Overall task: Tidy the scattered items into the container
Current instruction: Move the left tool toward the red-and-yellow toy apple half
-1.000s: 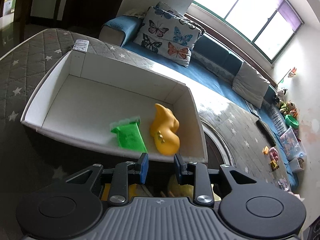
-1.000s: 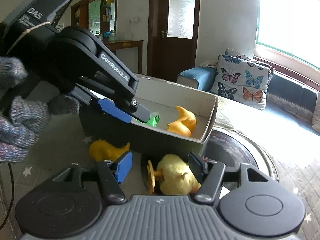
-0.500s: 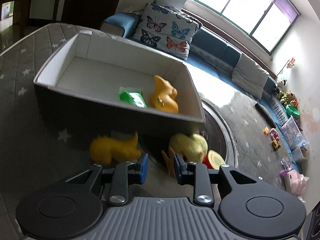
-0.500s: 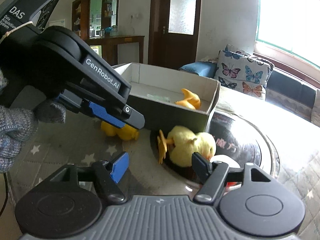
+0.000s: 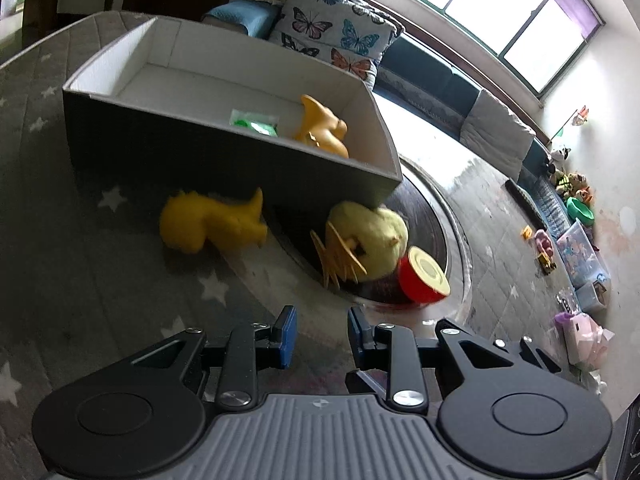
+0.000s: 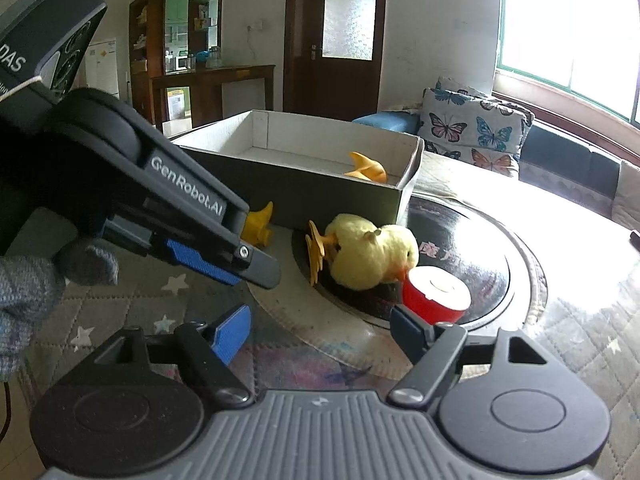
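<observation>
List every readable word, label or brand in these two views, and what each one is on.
"GenRobot.AI": on the side of the left gripper, seen in the right wrist view.
"DAS": on the grey housing above that gripper, cut off at the frame edge.
Chinese characters on the dark round disc: partly glared, not legible.
Papers on the distant cabinet: too small.

Left gripper [image 5: 318,336]: I see its jaws a narrow gap apart, nothing between them, held low and angled down.
Left gripper, from the right wrist view: it reaches in from my left, blue pads [image 6: 198,261] showing.
Gloved hand [image 6: 24,292]: wrapped around the left gripper's body.
Right gripper [image 6: 320,330]: jaws spread wide, holding nothing.
</observation>
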Available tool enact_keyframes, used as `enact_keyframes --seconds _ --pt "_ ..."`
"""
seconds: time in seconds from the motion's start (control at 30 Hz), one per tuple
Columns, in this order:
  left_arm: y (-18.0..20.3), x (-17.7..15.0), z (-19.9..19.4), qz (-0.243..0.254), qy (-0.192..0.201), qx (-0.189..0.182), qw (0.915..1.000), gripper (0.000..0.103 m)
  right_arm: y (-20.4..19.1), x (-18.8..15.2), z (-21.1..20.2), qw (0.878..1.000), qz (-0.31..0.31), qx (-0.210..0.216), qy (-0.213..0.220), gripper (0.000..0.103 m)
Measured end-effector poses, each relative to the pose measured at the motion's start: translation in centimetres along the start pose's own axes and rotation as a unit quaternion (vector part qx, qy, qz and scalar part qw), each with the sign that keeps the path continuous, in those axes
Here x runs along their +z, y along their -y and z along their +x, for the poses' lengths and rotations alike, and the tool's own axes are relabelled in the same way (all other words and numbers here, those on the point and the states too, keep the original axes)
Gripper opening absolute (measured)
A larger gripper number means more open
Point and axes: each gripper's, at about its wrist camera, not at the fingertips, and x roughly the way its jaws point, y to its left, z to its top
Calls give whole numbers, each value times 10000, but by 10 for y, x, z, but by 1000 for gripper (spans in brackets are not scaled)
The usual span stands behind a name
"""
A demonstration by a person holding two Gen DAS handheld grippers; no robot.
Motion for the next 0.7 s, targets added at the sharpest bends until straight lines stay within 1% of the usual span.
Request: enact_keyframes --seconds 0.27,0.7 --pt "9 -7 5 78 -98 -47 9999 30 6 -5 -3 10000 59 -64 -24 81" --pt "26 -8 18 165 -213 -76 9996 30 26 -11 -4 9997 158 -182 -71 82"
